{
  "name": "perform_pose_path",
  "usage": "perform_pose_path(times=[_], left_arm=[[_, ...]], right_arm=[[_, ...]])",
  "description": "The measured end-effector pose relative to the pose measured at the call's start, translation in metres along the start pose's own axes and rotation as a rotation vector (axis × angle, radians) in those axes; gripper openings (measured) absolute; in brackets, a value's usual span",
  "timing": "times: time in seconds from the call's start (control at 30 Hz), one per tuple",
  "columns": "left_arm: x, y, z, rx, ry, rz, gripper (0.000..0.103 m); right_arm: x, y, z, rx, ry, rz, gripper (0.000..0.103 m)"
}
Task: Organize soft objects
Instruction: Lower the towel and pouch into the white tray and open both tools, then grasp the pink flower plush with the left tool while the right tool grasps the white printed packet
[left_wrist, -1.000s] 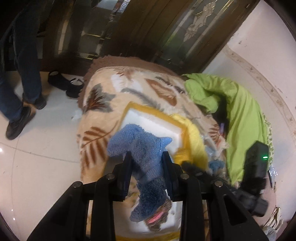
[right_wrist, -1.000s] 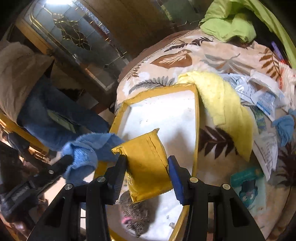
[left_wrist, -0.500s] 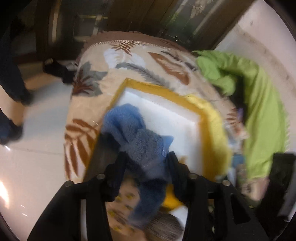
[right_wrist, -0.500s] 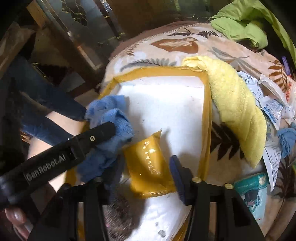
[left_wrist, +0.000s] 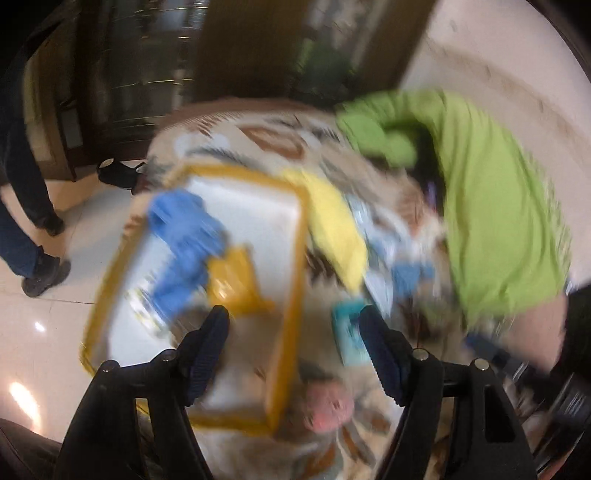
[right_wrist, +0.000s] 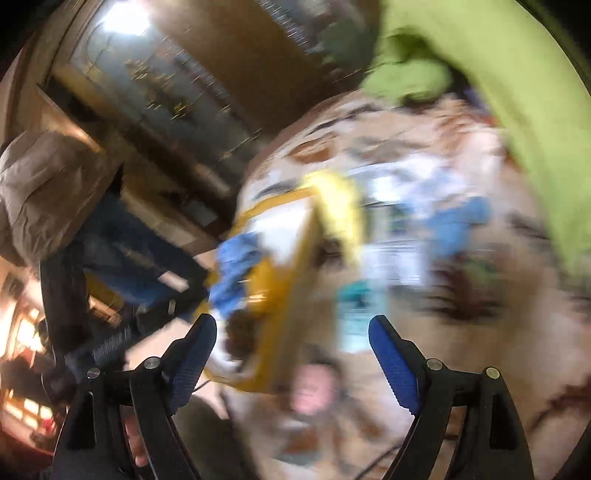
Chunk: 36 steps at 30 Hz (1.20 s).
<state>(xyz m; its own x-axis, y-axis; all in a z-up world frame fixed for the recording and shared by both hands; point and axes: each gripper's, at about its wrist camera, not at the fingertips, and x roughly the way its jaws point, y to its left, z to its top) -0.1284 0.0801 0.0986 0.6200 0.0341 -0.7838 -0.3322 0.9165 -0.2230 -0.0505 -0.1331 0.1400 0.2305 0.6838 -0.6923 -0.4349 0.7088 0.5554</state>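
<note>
Both views are blurred by motion. A white tray with a yellow rim (left_wrist: 291, 266) (right_wrist: 295, 258) lies on a leaf-patterned blanket. In it rest a blue fuzzy cloth (left_wrist: 184, 251) (right_wrist: 236, 269) and a mustard-yellow pouch (left_wrist: 236, 284) (right_wrist: 269, 280). My left gripper (left_wrist: 293, 332) hangs above the tray's near end, jaws opening, nothing between them. My right gripper (right_wrist: 291, 332) is likewise opening and empty, up and to the right of the tray. A yellow towel (left_wrist: 332, 236) (right_wrist: 340, 210) drapes over the tray's right rim. A small blue cloth (left_wrist: 406, 277) (right_wrist: 458, 225) lies further right.
A lime-green garment (left_wrist: 487, 206) (right_wrist: 517, 110) is heaped at the right. Packets and a teal box (left_wrist: 347, 332) (right_wrist: 354, 299) litter the blanket (left_wrist: 236, 136). A pink-snouted plush (left_wrist: 325, 402) lies near the tray. A person's legs (left_wrist: 26, 221) stand on the tiled floor at left.
Both grippers let go: the blue cloth and the yellow pouch now lie in the tray. Both grippers opened wide and pulled back and to the right of the tray.
</note>
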Motion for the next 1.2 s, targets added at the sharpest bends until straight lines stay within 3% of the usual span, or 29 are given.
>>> perform_pose_path(times=[0.1,0.27,0.33,0.43,0.53,0.6,0.83,0.9,1.0,1.1,1.2], left_arm=[[0.009,-0.024,-0.014,0.043,0.016,0.009,0.072],[0.03,-0.043,-0.021,0.089,0.095,0.008,0.072],[0.042,-0.05,-0.03,0.113,0.16,-0.028,0.063],[0.053,-0.062,-0.046,0.235,0.189,0.04,0.062],[0.068,-0.057,-0.057,0.212,0.262,0.035,0.052],[0.075,-0.053,-0.063,0.188,0.313,-0.002,0.052],[0.08,-0.03,-0.057,0.064,0.349,-0.063,0.052],[0.082,-0.034,-0.06,0.101,0.357,-0.052,0.052],[0.088,-0.043,-0.067,0.147,0.379,-0.028,0.034],[0.089,-0.046,-0.069,0.163,0.363,-0.01,0.031],[0.084,-0.043,-0.068,0.124,0.354,-0.027,0.028]], right_arm=[[-0.024,-0.037,-0.003,0.01,-0.007,-0.05,0.088],[-0.027,-0.078,-0.003,0.057,0.01,-0.053,0.087],[-0.023,-0.084,-0.006,0.067,0.015,-0.051,0.083],[-0.01,-0.085,-0.012,0.097,0.029,-0.025,0.081],[0.008,-0.083,-0.013,0.09,0.062,-0.033,0.079],[0.017,-0.078,-0.007,0.071,0.07,-0.041,0.077],[0.062,-0.077,0.032,0.121,0.132,-0.114,0.077],[0.082,-0.081,0.048,0.15,0.156,-0.125,0.077],[0.113,-0.089,0.062,0.205,0.21,-0.144,0.077],[0.135,-0.093,0.061,0.225,0.237,-0.164,0.076],[0.127,-0.081,0.053,0.153,0.215,-0.201,0.056]])
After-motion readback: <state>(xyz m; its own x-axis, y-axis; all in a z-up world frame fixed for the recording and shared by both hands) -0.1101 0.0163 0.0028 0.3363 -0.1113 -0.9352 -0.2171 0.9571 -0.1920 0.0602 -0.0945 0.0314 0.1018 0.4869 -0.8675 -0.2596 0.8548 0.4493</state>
